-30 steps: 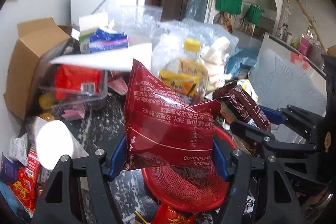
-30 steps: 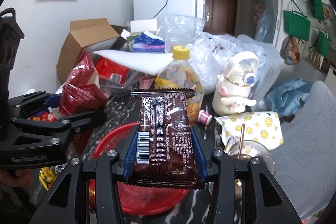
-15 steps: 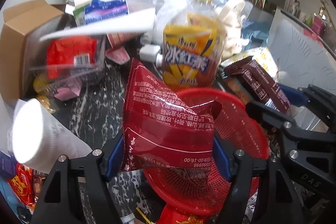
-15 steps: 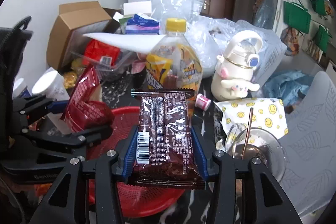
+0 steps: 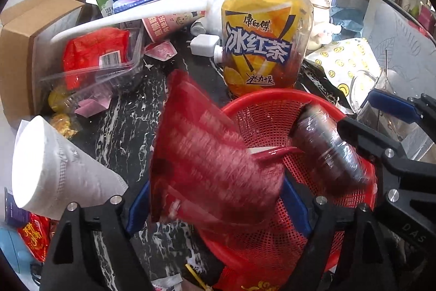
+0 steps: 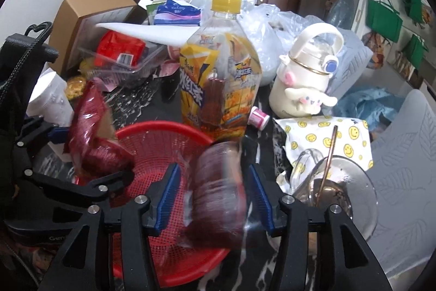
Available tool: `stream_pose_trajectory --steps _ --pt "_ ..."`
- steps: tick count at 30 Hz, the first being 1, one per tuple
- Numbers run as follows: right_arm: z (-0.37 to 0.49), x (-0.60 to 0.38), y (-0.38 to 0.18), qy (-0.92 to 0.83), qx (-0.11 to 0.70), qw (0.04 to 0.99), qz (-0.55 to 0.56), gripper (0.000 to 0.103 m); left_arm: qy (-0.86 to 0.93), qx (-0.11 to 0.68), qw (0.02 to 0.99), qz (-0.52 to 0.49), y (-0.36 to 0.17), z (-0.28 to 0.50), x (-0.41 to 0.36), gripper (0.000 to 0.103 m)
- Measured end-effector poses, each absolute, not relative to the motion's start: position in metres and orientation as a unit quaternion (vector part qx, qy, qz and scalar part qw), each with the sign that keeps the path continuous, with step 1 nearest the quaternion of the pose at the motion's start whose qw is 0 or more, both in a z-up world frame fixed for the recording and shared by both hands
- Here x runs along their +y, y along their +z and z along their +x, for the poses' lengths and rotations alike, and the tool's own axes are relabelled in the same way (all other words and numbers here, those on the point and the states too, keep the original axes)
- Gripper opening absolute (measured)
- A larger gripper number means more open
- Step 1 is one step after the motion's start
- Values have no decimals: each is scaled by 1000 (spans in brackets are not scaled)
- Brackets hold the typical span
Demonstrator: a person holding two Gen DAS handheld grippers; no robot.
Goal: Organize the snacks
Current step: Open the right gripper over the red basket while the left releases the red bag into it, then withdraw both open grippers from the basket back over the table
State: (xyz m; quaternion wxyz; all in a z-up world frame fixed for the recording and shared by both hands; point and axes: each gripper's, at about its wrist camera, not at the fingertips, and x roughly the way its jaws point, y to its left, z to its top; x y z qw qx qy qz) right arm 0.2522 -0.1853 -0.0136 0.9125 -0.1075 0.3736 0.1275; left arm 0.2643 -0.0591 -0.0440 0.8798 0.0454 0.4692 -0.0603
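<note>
Both sets of blue pads were spreading at once! On the left gripper (image 5: 218,205) the jaws were opening, the red snack bag (image 5: 207,162) a blur between them, its lower edge sagging over the near-left rim of the red basket (image 5: 275,102); whether the pads (image 5: 137,205) were touching the foil, I could not tell. Over on the right gripper (image 6: 216,198) the jaws were opening too, and the dark brown snack packet (image 6: 218,192) sat loose in the gap, clear daylight on either side of it, smeared with motion above the basket's right-hand side. The left gripper's camera caught that same packet tilted just inside the right rim, the two grippers close together over the basket. Just behind the basket's far rim stood a big iced-tea bottle (image 6: 220,81) with a yellow cap, upright on the dark marbled desk (image 5: 125,122). To the right of it was a cream cartoon-dog flask (image 6: 308,75), with a smiley-print cloth (image 6: 327,132) in front and a glass bowl (image 6: 351,192) at the desk's near-right edge. On the left lay a clear plastic tray (image 5: 95,67) with a red packet in it, a cardboard box (image 5: 19,45) behind it, and a white paper roll (image 5: 54,171) toward the near-left.
</note>
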Motion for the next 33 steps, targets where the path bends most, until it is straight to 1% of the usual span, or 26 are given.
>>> stream_pose_trajectory --steps 5,18,25,27,31,33 --pt "252 -185 -14 129 379 910 -106 56 -72 468 880 37 -44 253 -57 83" --pt "218 -192 12 121 349 925 -85 57 -82 412 907 25 -7 218 -54 83" --pt "193 -192 30 120 335 931 -84 58 -83 373 924 36 26 188 -53 83" --pt "184 -191 38 124 330 933 -77 61 -79 361 929 38 38 176 -52 83" --pt "161 -189 55 125 308 940 -76 61 -80 340 936 35 57 152 -47 83" --pt "147 -188 64 124 297 943 -79 64 -80 330 940 33 65 141 -43 83"
